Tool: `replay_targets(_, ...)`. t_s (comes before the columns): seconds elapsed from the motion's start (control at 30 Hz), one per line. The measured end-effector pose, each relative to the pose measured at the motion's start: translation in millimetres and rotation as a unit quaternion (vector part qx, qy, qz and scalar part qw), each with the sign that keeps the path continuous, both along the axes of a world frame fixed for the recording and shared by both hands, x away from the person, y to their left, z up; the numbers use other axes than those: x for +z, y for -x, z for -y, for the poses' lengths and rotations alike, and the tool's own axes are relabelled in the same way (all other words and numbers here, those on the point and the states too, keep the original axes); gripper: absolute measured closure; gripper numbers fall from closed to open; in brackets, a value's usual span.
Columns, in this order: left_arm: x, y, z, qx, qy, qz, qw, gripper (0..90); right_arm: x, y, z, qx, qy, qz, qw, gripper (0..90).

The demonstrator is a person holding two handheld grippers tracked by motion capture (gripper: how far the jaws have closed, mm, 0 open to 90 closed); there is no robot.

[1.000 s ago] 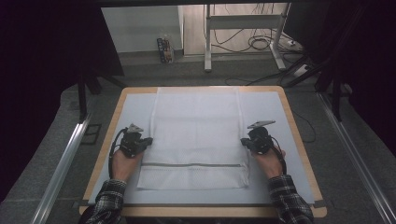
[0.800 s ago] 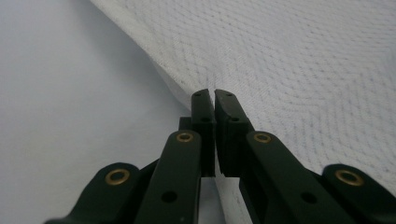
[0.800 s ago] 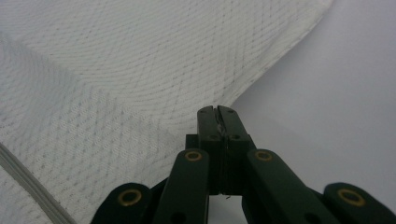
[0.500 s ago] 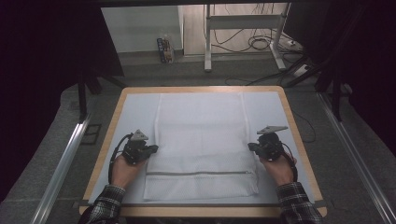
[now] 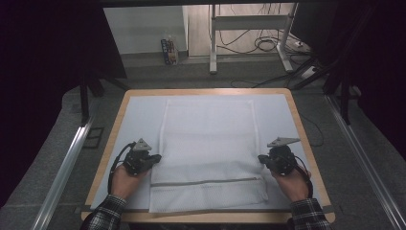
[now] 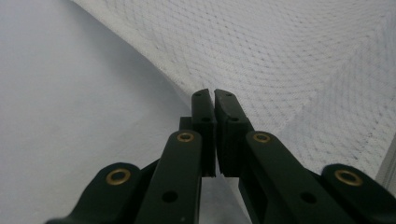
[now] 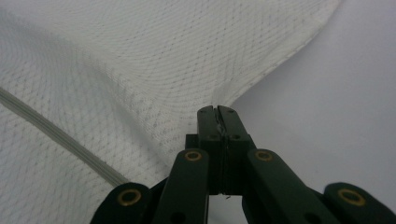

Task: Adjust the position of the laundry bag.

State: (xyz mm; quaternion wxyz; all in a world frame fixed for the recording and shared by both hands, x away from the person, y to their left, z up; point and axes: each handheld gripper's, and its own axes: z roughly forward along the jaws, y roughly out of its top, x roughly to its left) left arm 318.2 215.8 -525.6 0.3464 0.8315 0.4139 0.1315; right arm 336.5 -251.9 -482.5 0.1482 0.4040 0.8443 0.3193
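Wood-rimmed table (image 5: 109,158) — pale sheet (image 5: 139,115) over it — white mesh bag (image 5: 206,143) flat on top

A mesh bag (image 5: 208,153) lies on the table (image 5: 292,112), apparently midway between both grippers.

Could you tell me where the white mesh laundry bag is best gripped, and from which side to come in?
Grip the white mesh laundry bag at its two long side edges, above the grey zipper band, coming in level from each outer side. It lies flat and limp, so only the edges offer a pinchable fold. The left gripper and right gripper are pinched there now.
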Motion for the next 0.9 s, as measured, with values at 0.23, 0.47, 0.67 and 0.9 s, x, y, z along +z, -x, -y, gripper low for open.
replay_targets(0.23, -1.8, 0.0, 9.9, -0.015, -0.014, 0.0, 0.9998, 87.5, -0.5, 3.9, 9.8, -0.008, -0.005, 0.003, 1.0, 88.0)
replay_targets(0.47, -4.3, -1.3, 13.5, -0.021, -0.018, -0.001, 0.9996, 87.1, -1.8, 4.3, 11.0, -0.015, 0.002, -0.014, 0.9998, 87.9)
replay_targets(0.67, -4.3, -1.2, 16.2, -0.034, -0.008, -0.004, 0.9994, 86.9, 2.6, 18.1, 11.5, -0.013, 0.008, -0.042, 0.999, 87.8)
replay_targets(0.9, -5.9, -2.7, 20.0, -0.037, -0.01, -0.008, 0.9992, 86.9, 14.9, 29.5, 14.4, -0.016, 0.001, -0.038, 0.9992, 87.6)
